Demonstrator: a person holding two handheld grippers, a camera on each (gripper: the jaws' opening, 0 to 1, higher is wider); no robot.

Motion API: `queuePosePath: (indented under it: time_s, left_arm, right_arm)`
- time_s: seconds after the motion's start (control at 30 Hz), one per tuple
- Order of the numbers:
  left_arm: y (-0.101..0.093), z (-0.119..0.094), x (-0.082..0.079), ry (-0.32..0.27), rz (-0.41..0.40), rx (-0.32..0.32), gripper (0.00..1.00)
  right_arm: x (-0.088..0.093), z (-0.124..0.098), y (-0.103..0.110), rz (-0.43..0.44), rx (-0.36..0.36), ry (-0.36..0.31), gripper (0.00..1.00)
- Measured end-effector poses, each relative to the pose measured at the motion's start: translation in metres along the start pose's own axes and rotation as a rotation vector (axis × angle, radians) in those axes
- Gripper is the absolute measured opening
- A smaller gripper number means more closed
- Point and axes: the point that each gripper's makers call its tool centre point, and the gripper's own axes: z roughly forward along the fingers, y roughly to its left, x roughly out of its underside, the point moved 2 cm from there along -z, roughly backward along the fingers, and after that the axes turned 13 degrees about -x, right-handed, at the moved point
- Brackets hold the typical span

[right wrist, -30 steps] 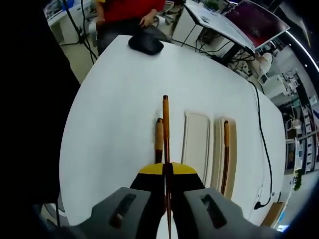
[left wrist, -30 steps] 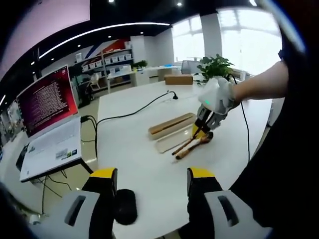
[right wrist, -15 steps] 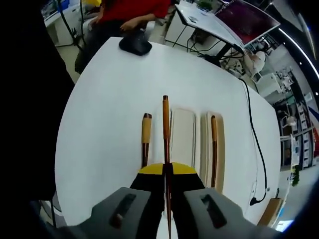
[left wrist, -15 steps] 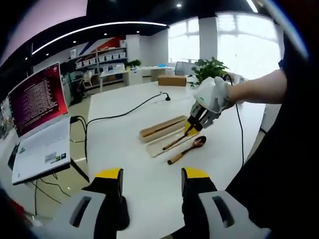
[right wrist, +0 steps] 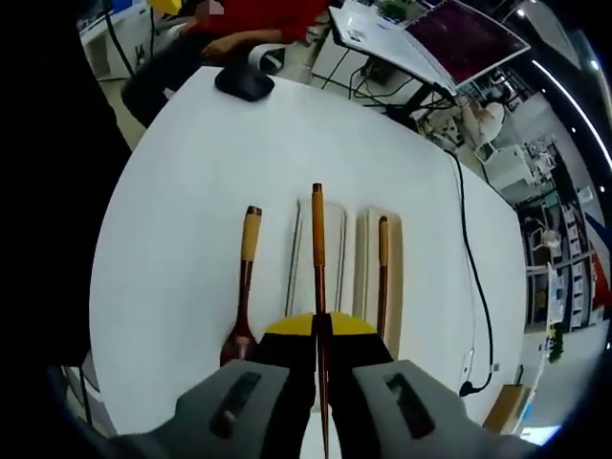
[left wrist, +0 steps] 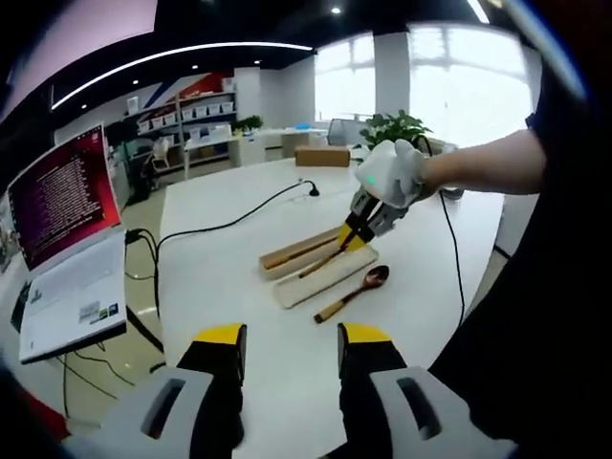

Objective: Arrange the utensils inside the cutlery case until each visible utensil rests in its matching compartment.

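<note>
Left gripper view, office, white table (left wrist: 220, 277), laptop (left wrist: 67, 287), left claw (left wrist: 283, 346) spread, right claw (right wrist: 318, 325) pinching chopstick (right wrist: 317, 239).

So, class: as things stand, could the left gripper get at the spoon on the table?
Probably yes. The left gripper is open and the bare table lies between it and the spoon; the right gripper works over the case beside it.

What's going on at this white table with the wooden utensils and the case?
A person is sorting wooden cutlery with two hand-held grippers. The right gripper is shut on a wooden-handled utensil, holding it above the pale tray of the cutlery case. Another utensil already lies in the neighbouring wooden tray. A wooden spoon lies on the table beside the case. The left gripper hangs open, holding nothing.
</note>
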Motion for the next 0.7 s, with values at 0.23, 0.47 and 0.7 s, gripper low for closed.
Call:
queuePosePath:
  time_s: [0.23,0.47,0.7]
  left_arm:
    - [-0.002,0.0,0.001,-0.005,0.014,0.003,0.39]
    - [-0.01,0.006,0.0,0.006,0.036,0.017,0.39]
    - [-0.013,0.007,-0.003,0.003,0.089,0.003,0.46]
  right_arm:
    - [-0.003,-0.002,-0.013,-0.019,0.022,0.014,0.0]
    - [-0.002,-0.005,-0.031,-0.013,0.043,0.009,0.0]
    - [0.005,-0.005,-0.042,-0.007,0.045,0.013,0.0]
